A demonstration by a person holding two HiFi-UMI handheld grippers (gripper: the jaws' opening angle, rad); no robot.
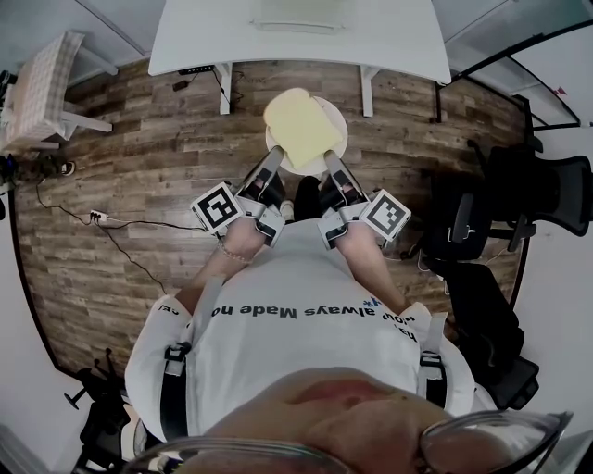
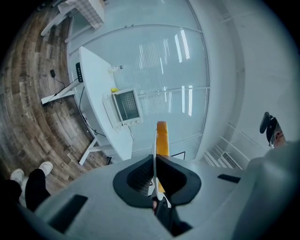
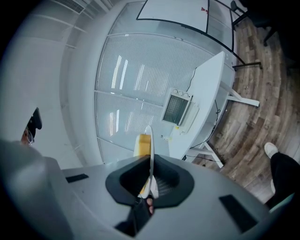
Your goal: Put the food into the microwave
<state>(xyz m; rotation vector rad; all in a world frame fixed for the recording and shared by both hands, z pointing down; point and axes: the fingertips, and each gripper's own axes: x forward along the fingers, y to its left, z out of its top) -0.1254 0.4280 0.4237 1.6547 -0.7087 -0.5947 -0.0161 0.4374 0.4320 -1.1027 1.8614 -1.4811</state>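
A: Head view, biggest first: white table (image 1: 389,46) is well ahead of both grippers, microwave (image 1: 296,13) on it at the far edge of frame. Door state, can't tell.

B: And the food?

A: Yellow bread slice (image 1: 298,130) lies flat on a white plate (image 1: 336,127), held up between the two grippers, out past their tips. Not in the microwave yet.

B: Grip?

A: Left gripper (image 1: 274,159) is pinched on the plate's left rim, right gripper (image 1: 332,168) on the right rim. Each gripper view shows the rim edge-on, clamped between the pads, with the slice just beyond.

B: Handling?

A: My read: the plate is stiff, glazed and slick, probably breakable. A thin rim pinch can slip or pivot. The slice is light, soft and loose on top, and it overhangs the far rim, so any tilt away from the grippers slides it off. Hold on the rim, opposite sides, as now. Don't grab the bread, it'd crush.
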